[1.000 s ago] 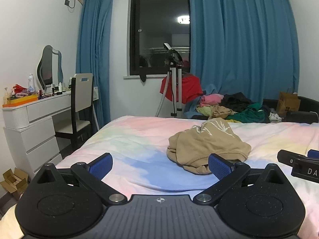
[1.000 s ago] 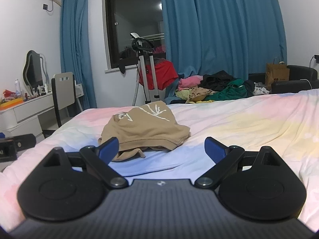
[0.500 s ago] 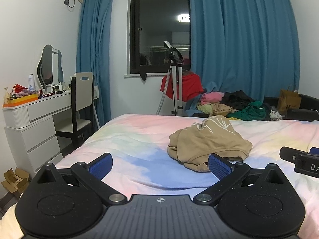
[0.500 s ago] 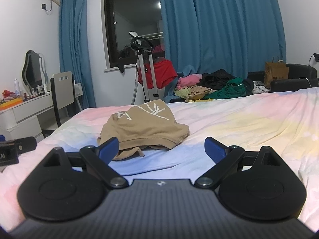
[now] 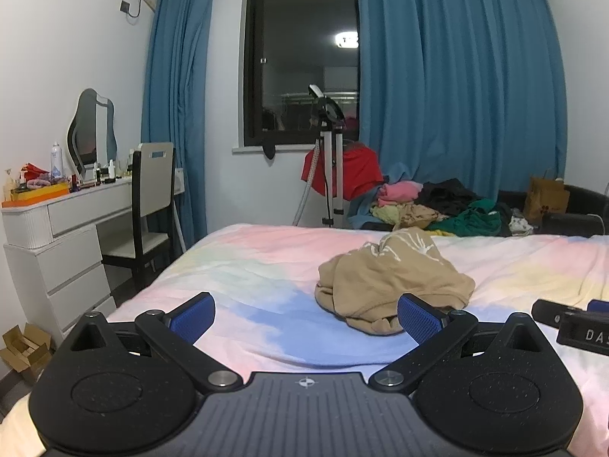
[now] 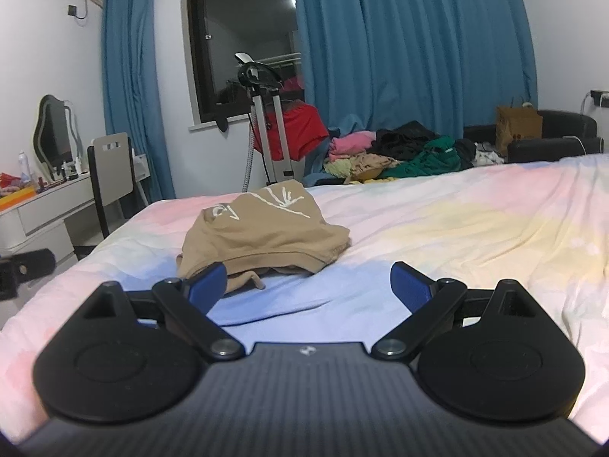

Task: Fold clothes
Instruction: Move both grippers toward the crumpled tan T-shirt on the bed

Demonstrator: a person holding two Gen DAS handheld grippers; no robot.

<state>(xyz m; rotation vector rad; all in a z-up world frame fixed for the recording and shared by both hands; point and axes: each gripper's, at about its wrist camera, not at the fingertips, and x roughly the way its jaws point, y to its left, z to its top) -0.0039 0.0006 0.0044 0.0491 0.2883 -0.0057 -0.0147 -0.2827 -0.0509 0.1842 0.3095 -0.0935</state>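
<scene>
A crumpled tan garment (image 5: 392,278) with a white print lies in a heap on the pastel bed (image 5: 247,262). It also shows in the right wrist view (image 6: 262,232). My left gripper (image 5: 304,314) is open and empty, low over the bed, just short of the garment, which lies ahead and to the right. My right gripper (image 6: 310,285) is open and empty, with its left fingertip (image 6: 207,283) close to the garment's near edge. The right gripper shows at the right edge of the left wrist view (image 5: 571,321).
A pile of mixed clothes (image 5: 437,205) lies beyond the bed's far edge, by a garment steamer stand (image 5: 329,160). A white dresser (image 5: 57,236) and chair (image 5: 148,205) stand left of the bed. Blue curtains hang behind.
Both grippers have tilted slightly downward and edged toward the tan garment. The garment has not moved. Both grippers stay open.
</scene>
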